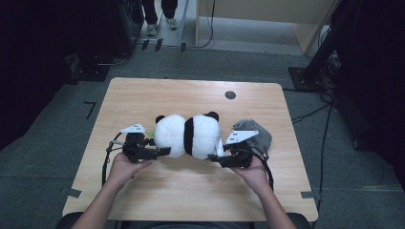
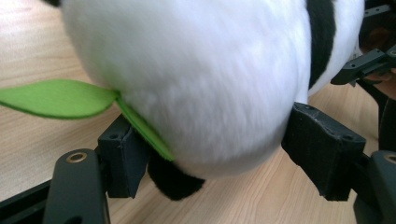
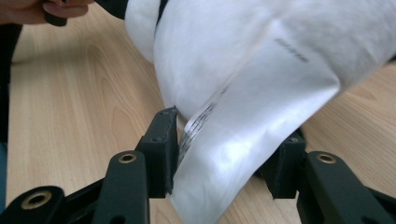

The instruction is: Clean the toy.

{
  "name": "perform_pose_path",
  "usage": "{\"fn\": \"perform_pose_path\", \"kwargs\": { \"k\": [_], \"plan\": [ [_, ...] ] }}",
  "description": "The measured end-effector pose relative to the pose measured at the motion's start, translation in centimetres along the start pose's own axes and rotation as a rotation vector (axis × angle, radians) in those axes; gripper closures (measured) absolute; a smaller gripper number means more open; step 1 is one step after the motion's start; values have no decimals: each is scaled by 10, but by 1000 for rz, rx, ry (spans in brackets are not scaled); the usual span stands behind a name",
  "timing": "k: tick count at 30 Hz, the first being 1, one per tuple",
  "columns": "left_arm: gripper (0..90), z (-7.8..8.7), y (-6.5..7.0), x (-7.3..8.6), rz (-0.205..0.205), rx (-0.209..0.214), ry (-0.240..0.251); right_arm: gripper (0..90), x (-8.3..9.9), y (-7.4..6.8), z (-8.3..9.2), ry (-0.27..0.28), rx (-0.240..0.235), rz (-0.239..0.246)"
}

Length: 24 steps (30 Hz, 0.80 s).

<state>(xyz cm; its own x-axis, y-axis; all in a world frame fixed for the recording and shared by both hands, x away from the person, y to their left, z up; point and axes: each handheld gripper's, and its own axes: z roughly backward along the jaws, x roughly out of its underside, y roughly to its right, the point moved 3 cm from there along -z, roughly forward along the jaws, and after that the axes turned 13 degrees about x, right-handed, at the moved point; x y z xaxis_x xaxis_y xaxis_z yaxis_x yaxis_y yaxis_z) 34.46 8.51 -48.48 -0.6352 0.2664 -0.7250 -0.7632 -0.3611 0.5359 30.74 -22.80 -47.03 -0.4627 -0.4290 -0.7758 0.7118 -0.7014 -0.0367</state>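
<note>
scene: a person is sitting at a wooden table (image 1: 143,95), working a hand-held gripper in each hand on a plush panda (image 1: 187,135) lying across the middle of the tabletop.
panda: the toy is lying on its side, reaching from one gripper to the other, its black ears pointing toward the far edge of the table.
left gripper: the left gripper (image 2: 210,154) is sitting at the panda's left end, its jaws standing apart on either side of the white rounded body; the toy's fur is bulging down between them, brushing the right jaw, while a gap is showing at the left one, so the jaws are bracketing the toy rather than squeezing it.
green leaf: a green felt leaf (image 2: 56,99) is sticking out of the toy's side and trailing down over the left jaw of that gripper.
right gripper: the right gripper (image 3: 224,154) is working at the panda's other end, its jaws partly drawn in around the white label (image 3: 261,126) hanging from the toy; whether the pads are actually pinching the label cannot be told.
label: the printed tag is drooping down from the fur into the gap between the jaws.
grey bundle: a grey cloth bundle (image 1: 258,131) is lying just beyond the right gripper, near the panda's right end.
</note>
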Motion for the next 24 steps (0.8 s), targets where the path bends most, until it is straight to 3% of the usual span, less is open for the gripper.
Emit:
{"fn": "perform_pose_path", "kwargs": {
  "k": [13,24],
  "plan": [
    [255,-5,-6,6,28,1,-27,510,1,0,-4,-11,13,-1],
    [248,-4,-8,7,11,-20,-14,466,1,4,-6,-3,19,-17]
  ]
}}
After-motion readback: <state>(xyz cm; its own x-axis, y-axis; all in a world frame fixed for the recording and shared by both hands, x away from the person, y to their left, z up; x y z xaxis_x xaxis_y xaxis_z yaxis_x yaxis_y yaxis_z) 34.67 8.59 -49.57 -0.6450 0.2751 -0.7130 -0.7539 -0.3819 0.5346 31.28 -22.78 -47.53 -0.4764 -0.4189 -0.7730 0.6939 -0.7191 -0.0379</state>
